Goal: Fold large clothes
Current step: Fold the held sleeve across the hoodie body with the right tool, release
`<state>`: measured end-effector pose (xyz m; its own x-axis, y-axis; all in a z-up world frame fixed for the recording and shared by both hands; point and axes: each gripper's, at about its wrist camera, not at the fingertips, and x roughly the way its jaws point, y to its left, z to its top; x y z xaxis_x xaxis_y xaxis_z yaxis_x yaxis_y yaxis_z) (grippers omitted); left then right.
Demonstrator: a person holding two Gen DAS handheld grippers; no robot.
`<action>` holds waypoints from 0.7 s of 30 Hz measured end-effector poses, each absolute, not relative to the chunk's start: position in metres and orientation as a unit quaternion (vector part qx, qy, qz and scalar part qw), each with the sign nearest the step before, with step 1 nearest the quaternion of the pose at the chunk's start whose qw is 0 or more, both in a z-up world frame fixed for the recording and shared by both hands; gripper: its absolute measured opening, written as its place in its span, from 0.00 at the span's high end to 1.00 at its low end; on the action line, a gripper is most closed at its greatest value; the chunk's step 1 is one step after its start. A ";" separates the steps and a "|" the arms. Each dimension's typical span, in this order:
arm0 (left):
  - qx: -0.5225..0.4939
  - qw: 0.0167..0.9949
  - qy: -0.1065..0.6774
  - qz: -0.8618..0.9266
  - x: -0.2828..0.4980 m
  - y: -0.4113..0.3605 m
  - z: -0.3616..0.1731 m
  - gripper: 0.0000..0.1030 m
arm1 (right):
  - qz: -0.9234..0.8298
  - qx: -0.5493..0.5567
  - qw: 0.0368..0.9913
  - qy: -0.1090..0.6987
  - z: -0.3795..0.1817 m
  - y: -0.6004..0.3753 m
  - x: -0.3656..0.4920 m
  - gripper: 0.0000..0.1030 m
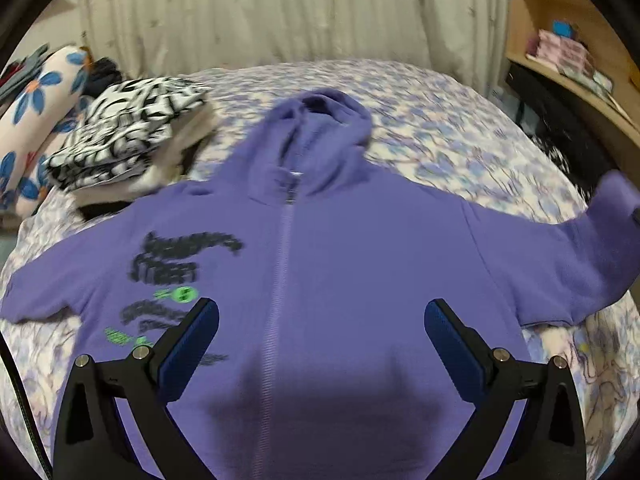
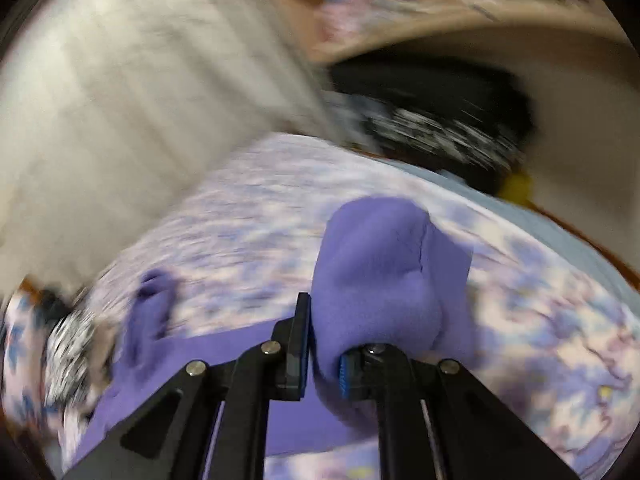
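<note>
Purple garment: zip-front hoodie (image 1: 340,264), spread front-up across the bed (image 1: 440,120), zip closed, hood (image 1: 320,120) pointing to 12 o'clock in the left wrist view
Print: black lettering and small green marks (image 1: 180,294) on the chest panel at 9 o'clock of the zip, blurred beyond reading
Sleeves: one lies out flat toward 9 o'clock; the other runs toward 3 o'clock and rises at its end off the bedding
Left gripper (image 1: 322,324): hovers above the lower body of the hoodie, fingers (image 1: 200,328) spread wide apart, nothing between them, blue pads facing inward
Right gripper (image 2: 326,354): fingers pressed together on the sleeve cuff (image 2: 384,276), a bunched fold of purple fleece standing up past the fingertips toward 12 o'clock
Bedding: pale sheet with a lilac floral pattern, under the whole garment
Folded pile (image 1: 132,136): black-and-white patterned clothes stacked at 10 o'clock of the hood, just beside the hoodie's shoulder
Bolster (image 1: 36,120): white with blue flowers, at 9 o'clock beyond the pile
Backdrop: cream curtain (image 1: 260,12) at 12 o'clock behind the bed
Shelf (image 1: 568,52): wooden, at 2 o'clock, carrying small items too blurred to name
</note>
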<state>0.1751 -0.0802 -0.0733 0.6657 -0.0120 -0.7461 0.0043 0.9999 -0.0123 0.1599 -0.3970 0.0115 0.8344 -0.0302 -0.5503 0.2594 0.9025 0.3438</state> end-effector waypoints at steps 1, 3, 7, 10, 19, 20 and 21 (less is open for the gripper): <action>-0.011 0.915 0.403 0.003 0.170 -0.068 -0.069 0.01 | -0.045 0.185 0.940 0.282 0.017 -0.369 0.164 0.89; -0.023 0.919 0.393 0.009 0.163 -0.050 -0.063 0.01 | 0.005 0.147 0.943 0.297 0.018 -0.320 0.171 0.89; -0.053 0.933 0.357 0.017 0.144 -0.011 -0.056 0.01 | 0.053 0.067 0.933 0.349 -0.016 -0.230 0.182 0.87; -0.083 0.930 0.359 0.020 0.136 0.020 -0.061 0.01 | 0.062 0.016 0.910 0.411 -0.063 -0.182 0.185 0.85; -0.094 0.893 0.440 -0.011 0.134 0.042 -0.098 0.01 | 0.096 0.002 0.874 0.476 -0.106 -0.151 0.140 0.51; -0.098 0.890 0.444 -0.020 0.135 0.041 -0.100 0.01 | 0.098 0.008 0.875 0.474 -0.104 -0.152 0.136 0.50; -0.103 0.886 0.450 -0.031 0.137 0.040 -0.102 0.01 | 0.097 0.010 0.877 0.471 -0.104 -0.153 0.132 0.50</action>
<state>0.1366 0.0397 -0.1019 0.5930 -0.1476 -0.7915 -0.0385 0.9767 -0.2109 0.1316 -0.1525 -0.1035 0.5373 0.1793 -0.8241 -0.1596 0.9811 0.1094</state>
